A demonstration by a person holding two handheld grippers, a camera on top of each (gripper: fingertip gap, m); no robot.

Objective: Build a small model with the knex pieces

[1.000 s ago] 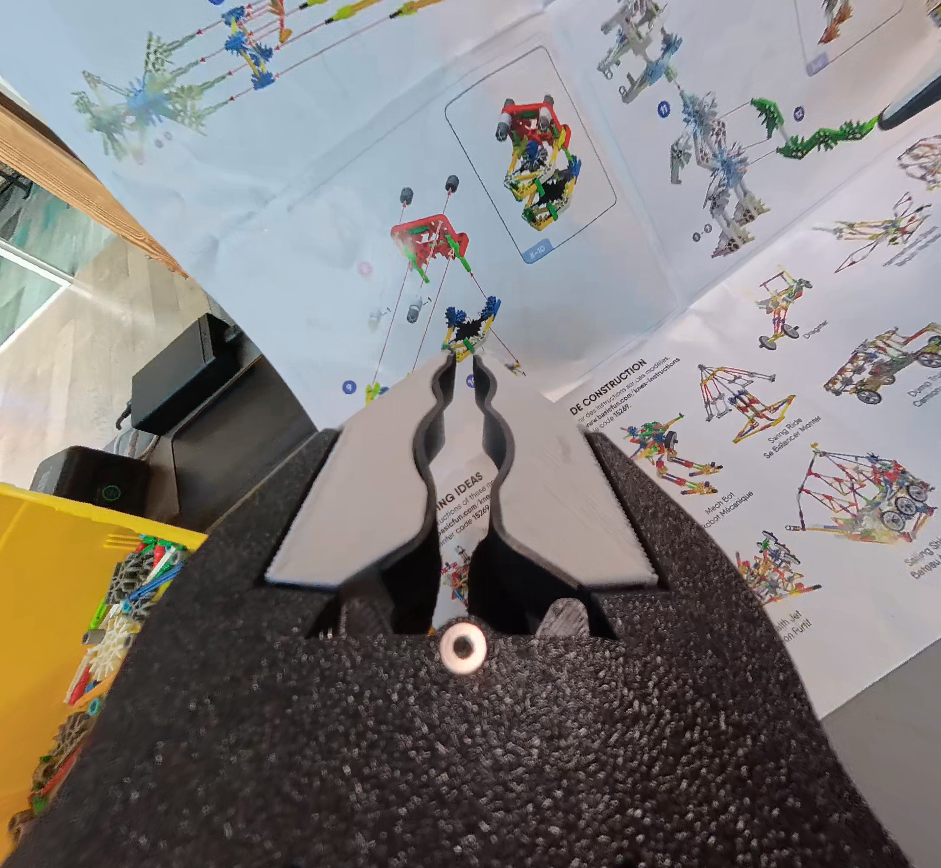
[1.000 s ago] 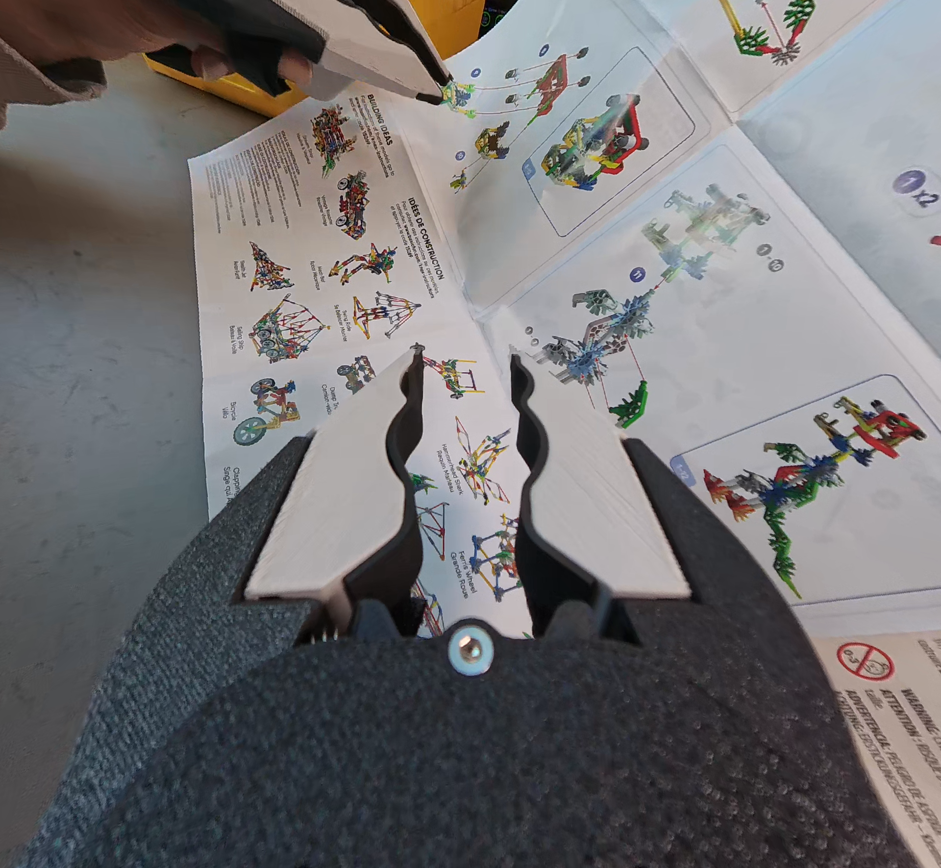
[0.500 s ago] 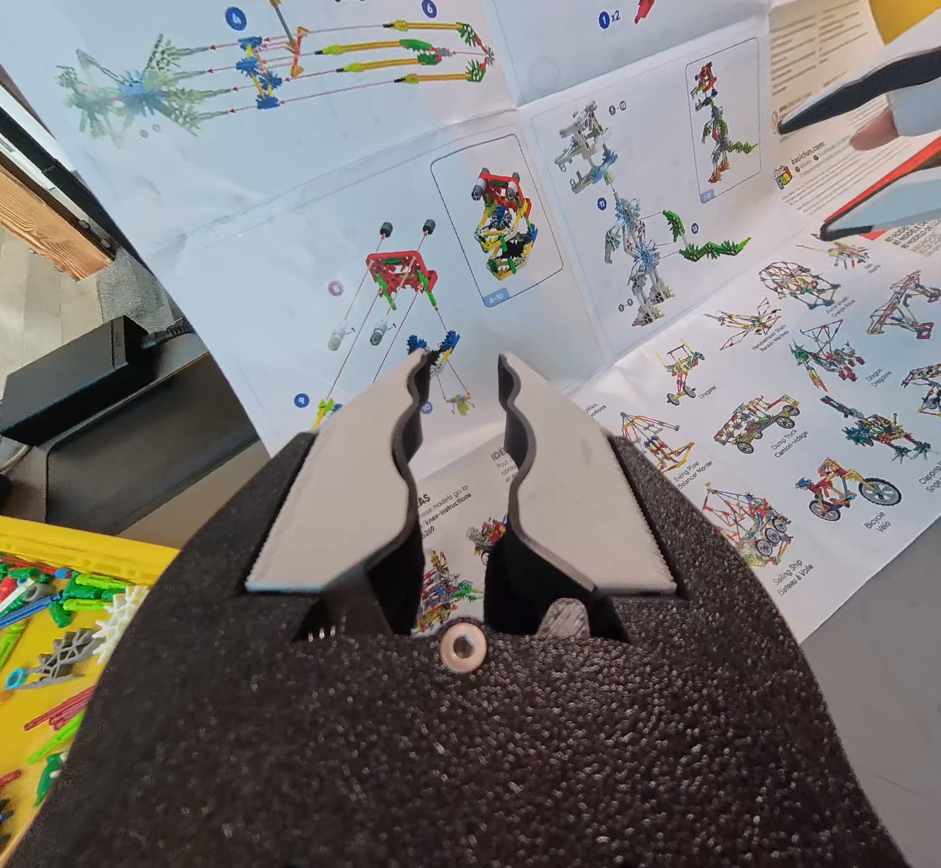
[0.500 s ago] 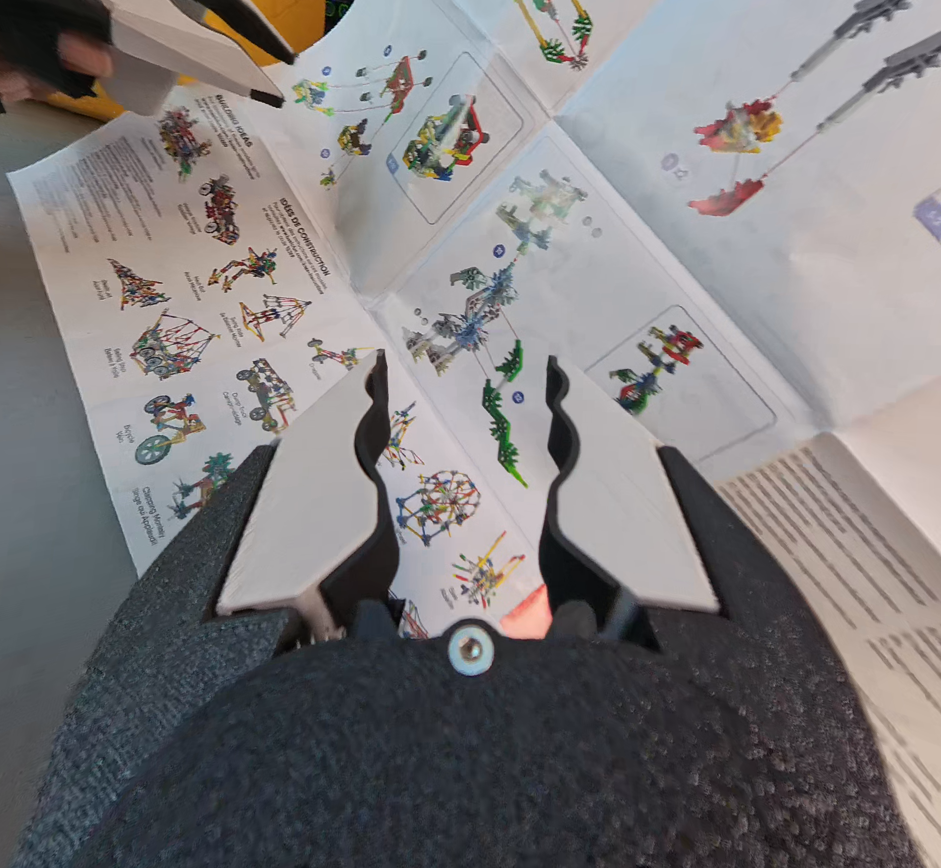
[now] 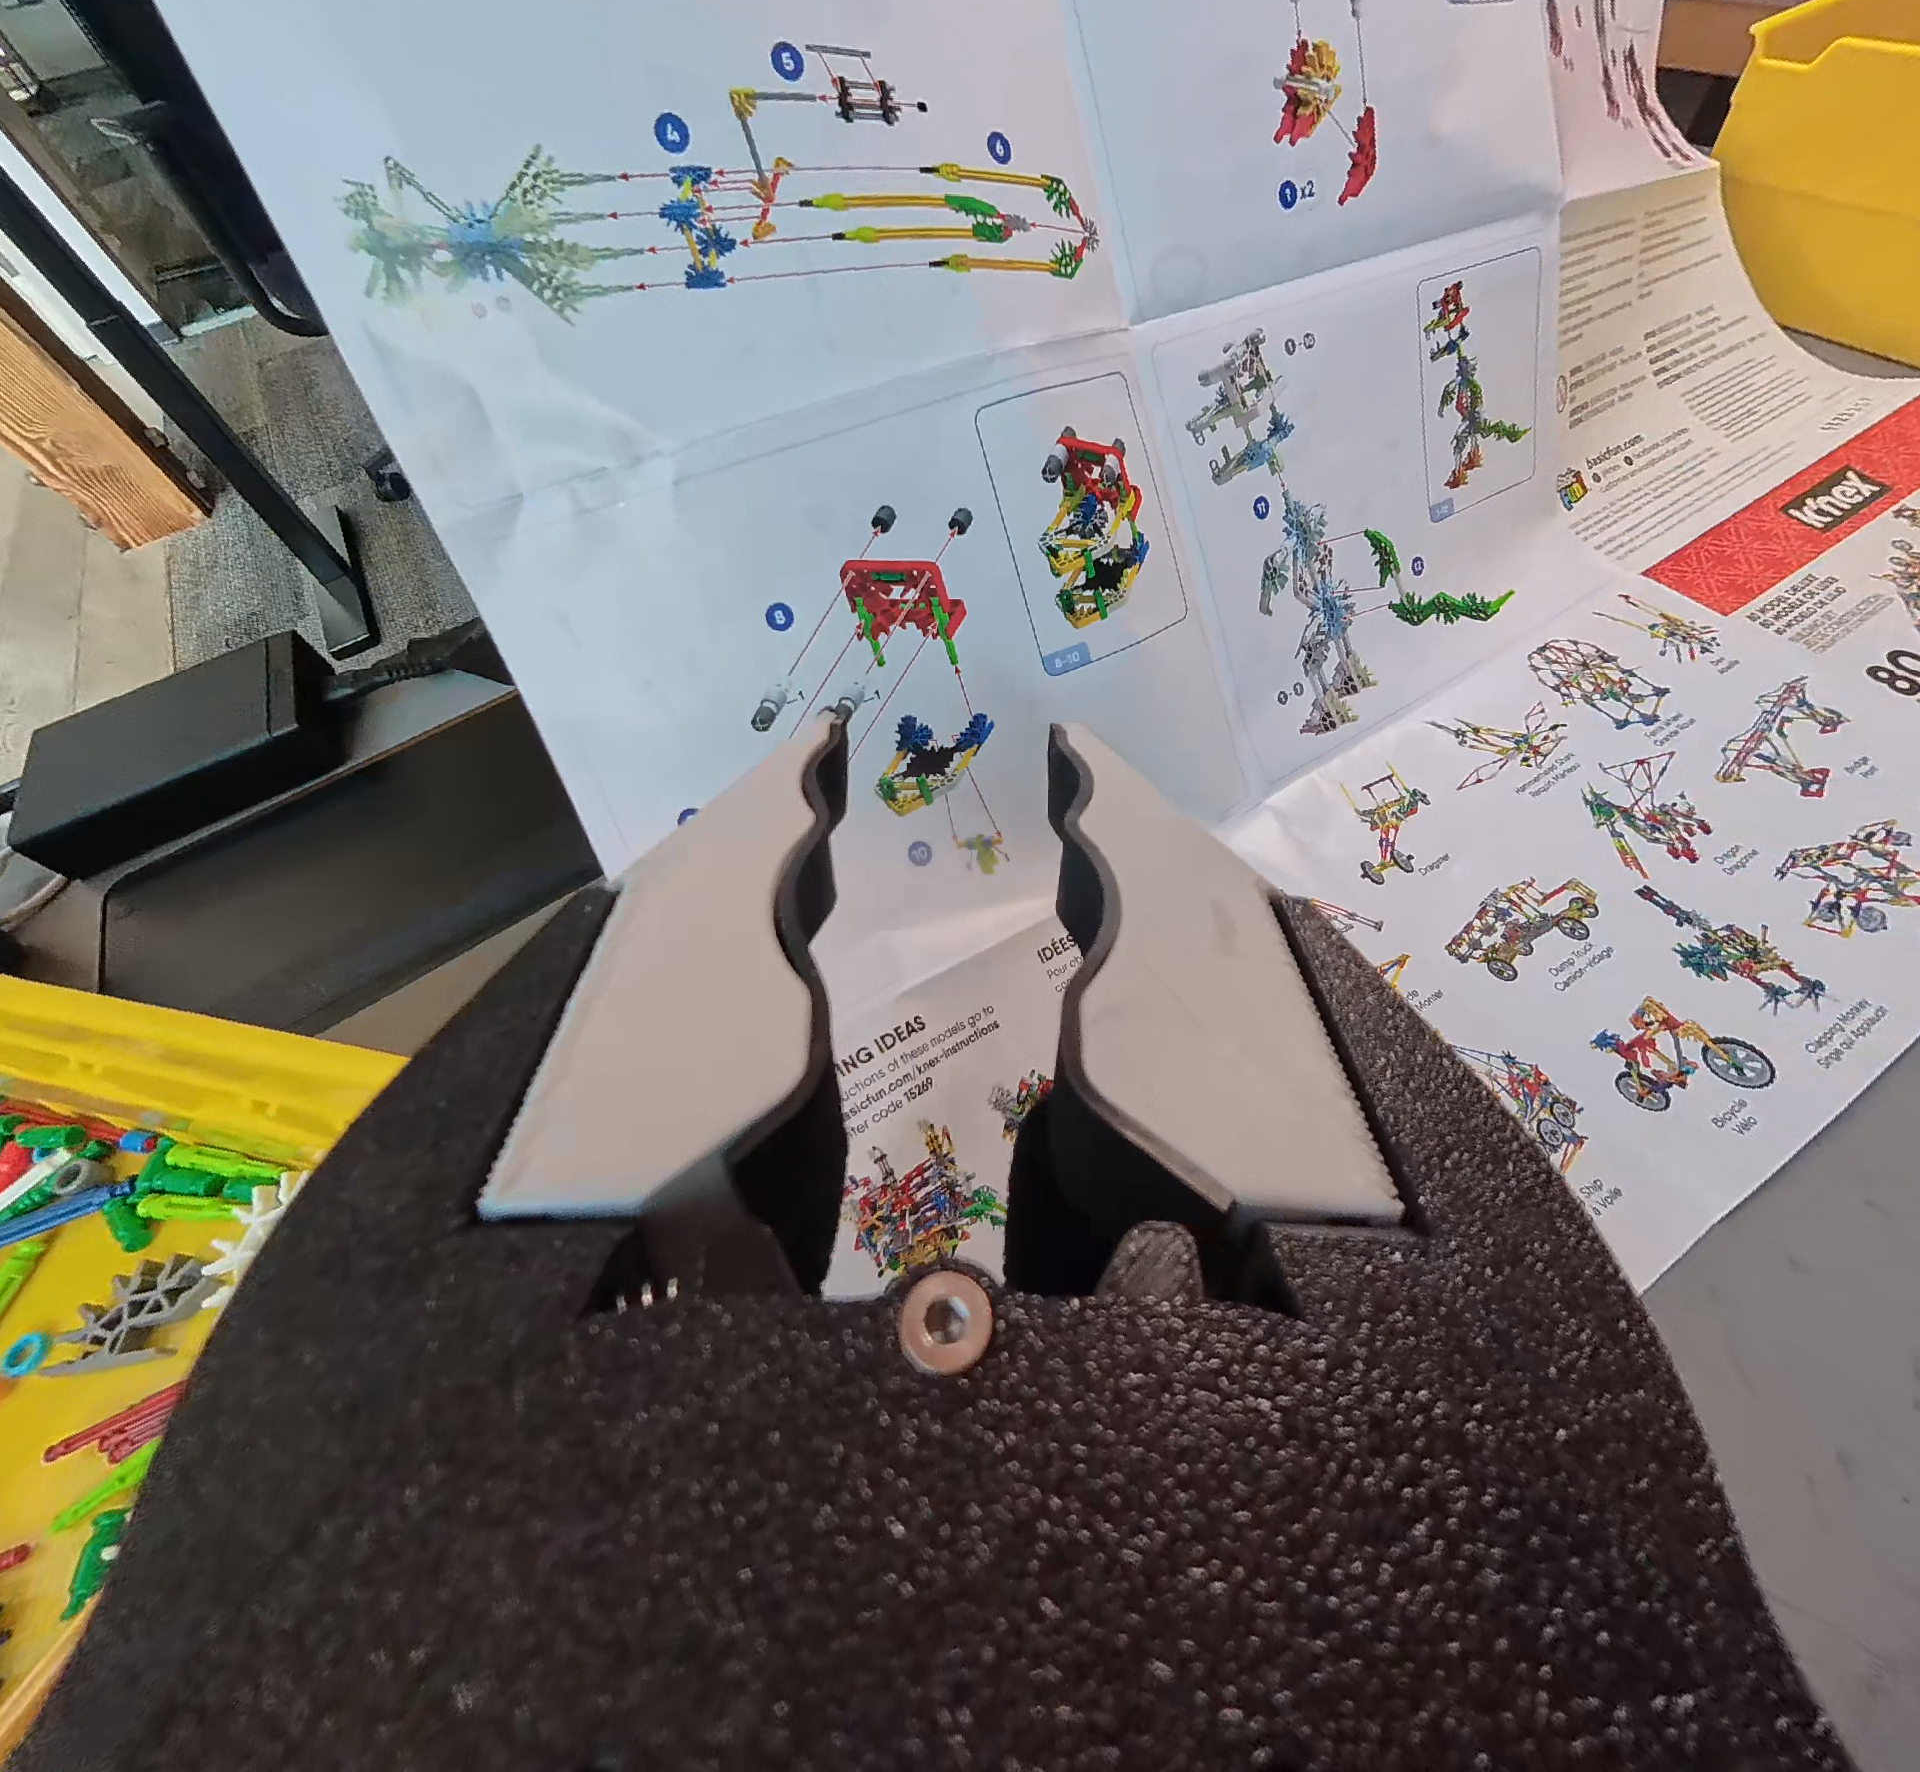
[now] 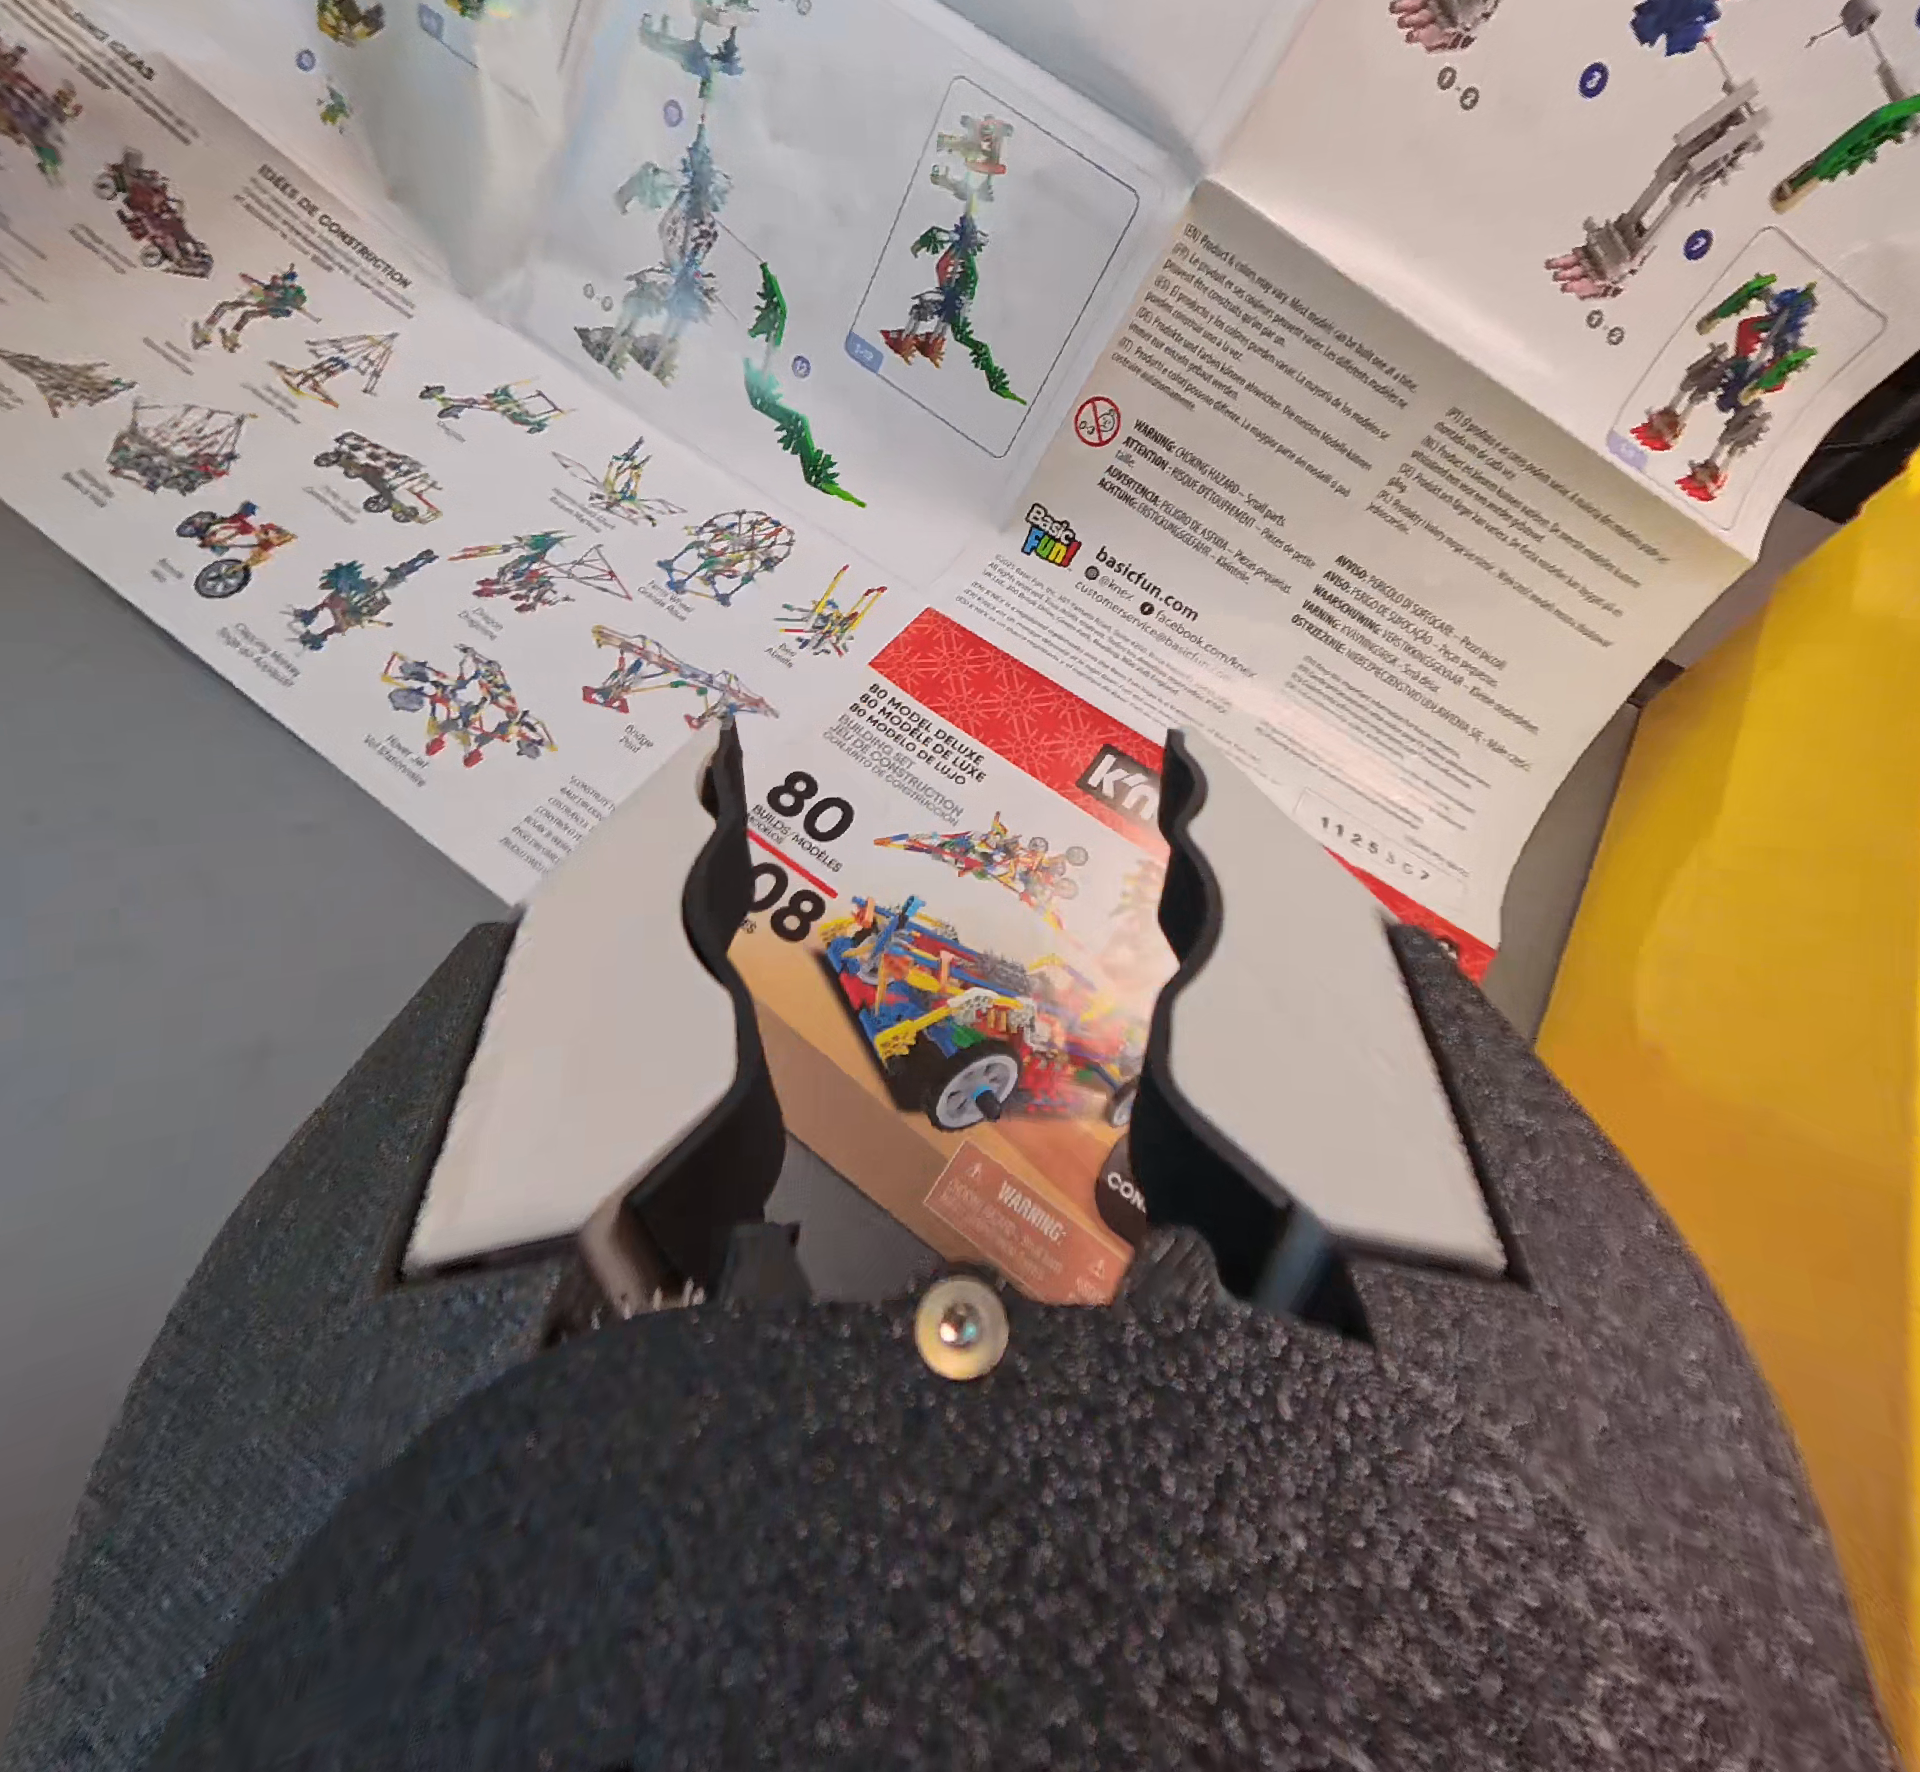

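A large unfolded instruction sheet (image 5: 1143, 351) with coloured pictures of rod-and-connector models lies on the grey table, its far part curling upward. It also fills the right wrist view (image 6: 831, 288). My left gripper (image 5: 945, 735) is open and empty, hovering over the sheet's near left part. My right gripper (image 6: 945, 735) is wide open and empty, above the sheet's red and orange cover panel (image 6: 997, 974). Neither gripper touches the paper.
A yellow bin (image 5: 125, 1078) of coloured rods and connectors (image 5: 114, 1234) sits at my left. Another yellow bin (image 5: 1829, 195) stands at the far right, and its yellow wall (image 6: 1745, 891) is close beside my right gripper. A black box (image 5: 177, 766) lies off the table's left edge. My right fingertips sit around 35 centimetres from my left ones.
My left gripper has opened, let go of the sheet and drawn back. My right gripper has opened wider and moved right to the cover panel. The other gripper has left both views.
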